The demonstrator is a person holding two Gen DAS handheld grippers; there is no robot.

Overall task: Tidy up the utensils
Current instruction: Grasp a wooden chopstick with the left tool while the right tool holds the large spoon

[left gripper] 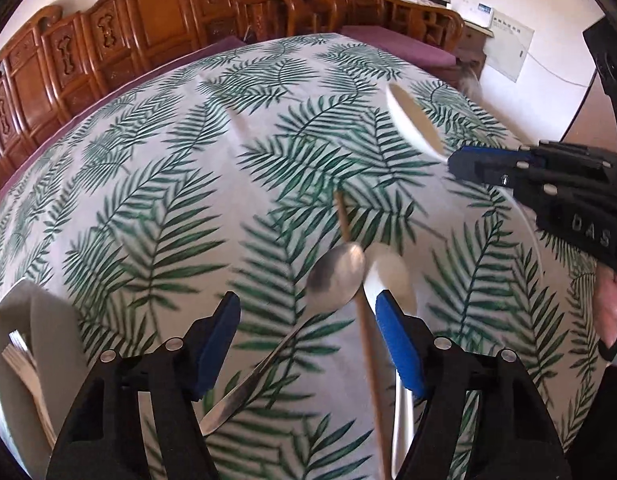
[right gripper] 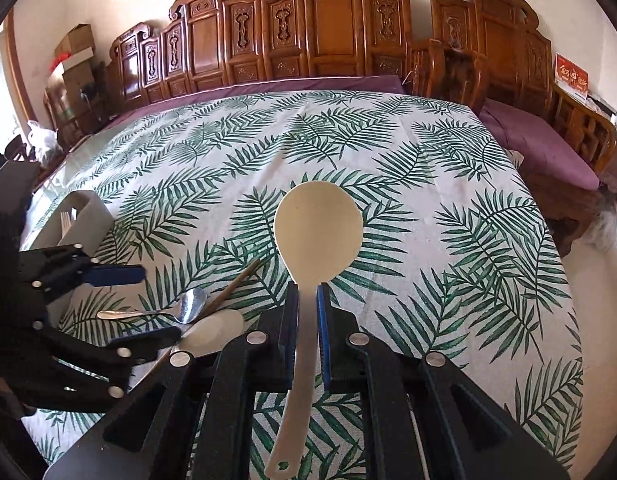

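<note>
Two black plastic grippers: left gripper [left gripper: 308, 344], right gripper [right gripper: 307, 312]. Blue pads [left gripper: 398, 344] lining the fingers, round silver screws [left gripper: 441, 342] just behind those pads, raised "DAS" lettering [left gripper: 590, 232] farther behind the pads.

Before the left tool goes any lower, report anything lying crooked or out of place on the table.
Three utensils lie in a loose heap on the tablecloth: the wooden chopstick runs between the metal spoon and the white spoon, all outside the grey holder where forks already stand. Nothing looks spilled or damaged.
</note>
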